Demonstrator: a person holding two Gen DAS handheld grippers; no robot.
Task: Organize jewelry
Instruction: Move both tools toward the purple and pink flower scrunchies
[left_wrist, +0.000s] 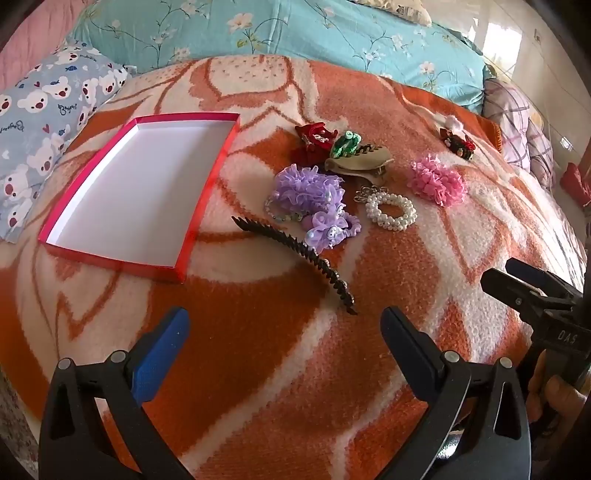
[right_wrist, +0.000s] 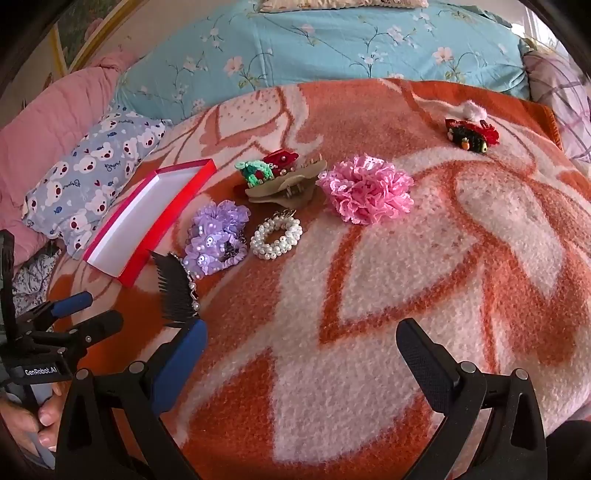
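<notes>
Red box (left_wrist: 138, 192) empty; pearl bracelet (left_wrist: 390, 211), black comb (left_wrist: 295, 258), pink scrunchie (left_wrist: 437, 180) all loose on blanket (left_wrist: 277, 350). Left gripper (left_wrist: 284, 345), right gripper (right_wrist: 301, 350): jaws wide apart, holding nothing. Sorting not begun.

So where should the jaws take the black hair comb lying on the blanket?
Probably across the black hair comb's narrow spine near its middle, coming from above with the left gripper, jaws open. It lies flat on the blanket, long and thin, teeth to one side, so the ends would likely tip.
</notes>
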